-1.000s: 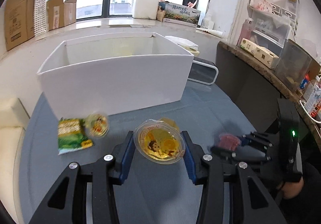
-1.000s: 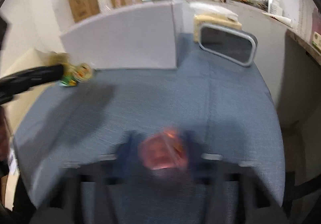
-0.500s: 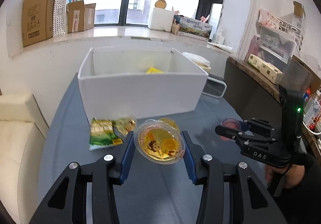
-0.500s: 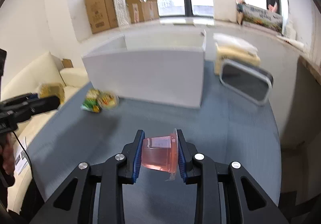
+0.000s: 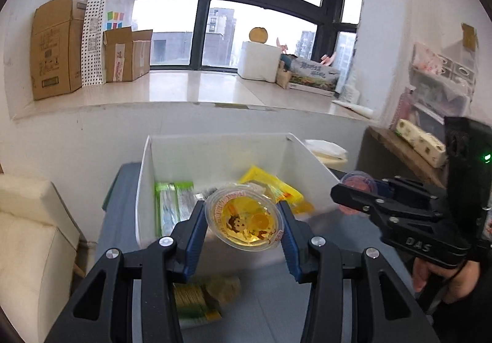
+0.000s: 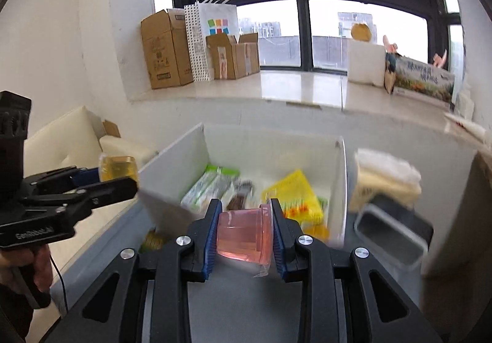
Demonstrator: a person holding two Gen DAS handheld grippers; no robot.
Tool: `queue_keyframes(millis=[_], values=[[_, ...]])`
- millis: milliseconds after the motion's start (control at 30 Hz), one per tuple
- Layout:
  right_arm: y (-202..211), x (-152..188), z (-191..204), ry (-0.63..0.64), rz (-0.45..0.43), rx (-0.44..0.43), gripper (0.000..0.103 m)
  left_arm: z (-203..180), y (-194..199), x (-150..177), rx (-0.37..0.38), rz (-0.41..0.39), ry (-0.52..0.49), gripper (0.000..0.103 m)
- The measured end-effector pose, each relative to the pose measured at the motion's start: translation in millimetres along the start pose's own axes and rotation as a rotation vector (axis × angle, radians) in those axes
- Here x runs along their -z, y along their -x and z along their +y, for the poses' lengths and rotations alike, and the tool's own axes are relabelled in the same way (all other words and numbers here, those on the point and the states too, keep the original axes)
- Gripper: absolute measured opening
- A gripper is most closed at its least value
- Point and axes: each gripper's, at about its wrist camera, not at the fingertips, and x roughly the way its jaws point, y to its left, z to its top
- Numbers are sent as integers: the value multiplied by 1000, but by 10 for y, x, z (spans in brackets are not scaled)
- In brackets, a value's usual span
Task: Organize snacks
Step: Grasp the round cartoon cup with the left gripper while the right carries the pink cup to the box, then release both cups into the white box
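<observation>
Since half a second ago both grippers have been raised and carried forward, so the box (image 5: 215,158) interior is now looked into from above. The yellow cup (image 5: 244,221) is pinched by the left gripper (image 5: 243,227) at the near wall; the pink cup (image 6: 244,234) is pinched by the right gripper (image 6: 243,235) likewise. Packets (image 6: 292,195) are already seen inside. One green packet (image 5: 196,300) is left on the table (image 5: 276,312). Release into the box is judged to be next.
</observation>
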Motion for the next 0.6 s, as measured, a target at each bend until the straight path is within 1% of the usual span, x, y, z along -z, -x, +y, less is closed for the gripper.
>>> queue_keyframes(millis=[33,100,200,233,267,300,333,367,433,533,600], values=[[-79,-74,-11,2,6,2,33,56,-110,-73,-16,-1,4,49],[-253,-200,-55,1,19,19,33,168,-299,-152,-11,20,37,49],[-444,-292,-125,-20,39,34,33,274,-536,-187,-32,44,54,50],[-506,-302,-153,-35,45,36,36,299,-633,-180,-38,67,50,56],[-532,-303,-171,-40,49,48,42,304,-699,-159,-46,88,50,65],[-573,-299,-188,-36,65,70,71,330,-752,-144,-57,106,58,88],[-604,-288,-208,-35,71,86,96,356,-764,-119,-70,106,68,103],[-597,-279,-225,-38,64,88,102,391,-745,-96,-86,88,77,103],[-546,-251,-248,-31,51,95,103,434,-691,-58,-93,78,70,103],[-460,-196,-259,-26,60,95,103,481,-571,-25,-105,69,69,103],[-305,-106,-240,-39,29,74,103,518,-437,2,-103,58,77,103]])
